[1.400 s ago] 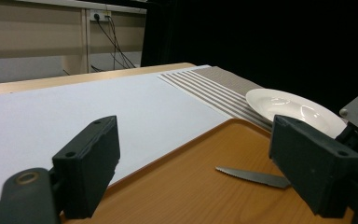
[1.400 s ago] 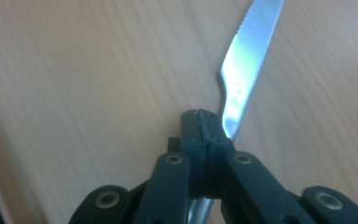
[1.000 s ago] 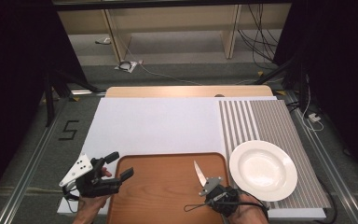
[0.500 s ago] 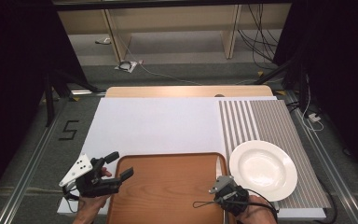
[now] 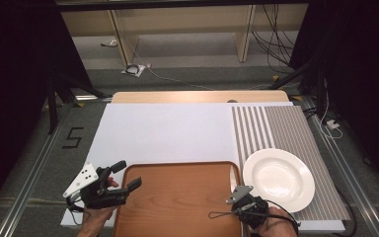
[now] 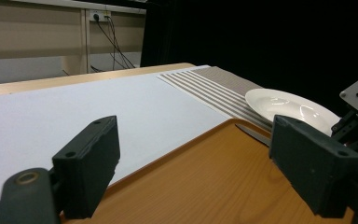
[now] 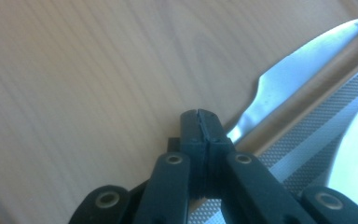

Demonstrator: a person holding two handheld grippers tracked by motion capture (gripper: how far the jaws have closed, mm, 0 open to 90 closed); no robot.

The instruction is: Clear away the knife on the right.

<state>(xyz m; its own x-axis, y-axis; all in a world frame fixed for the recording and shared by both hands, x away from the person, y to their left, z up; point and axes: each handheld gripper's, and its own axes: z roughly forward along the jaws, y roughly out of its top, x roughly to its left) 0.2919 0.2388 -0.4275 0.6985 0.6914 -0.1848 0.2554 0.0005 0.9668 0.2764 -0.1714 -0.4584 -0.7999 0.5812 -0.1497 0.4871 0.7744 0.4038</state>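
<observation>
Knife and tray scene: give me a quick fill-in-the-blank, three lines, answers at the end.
1. The right tongs are shut on the ___ of the knife.
2. The left tongs stand ___ over the wooden tray.
3. The white plate rests on the ___ placemat.

Missing words: handle; open; striped

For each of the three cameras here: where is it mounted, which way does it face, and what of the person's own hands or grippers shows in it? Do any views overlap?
High view: fixed above the person's side, looking forward and down on the wooden tray, the white plate, the left gripper and the right gripper.
Left gripper view: low over the tray, facing the plate; its own jaws stand wide apart.
Right gripper view: close above the tray, jaws pressed together beside the knife.
Shared: the tray, the plate and the knife.
</observation>
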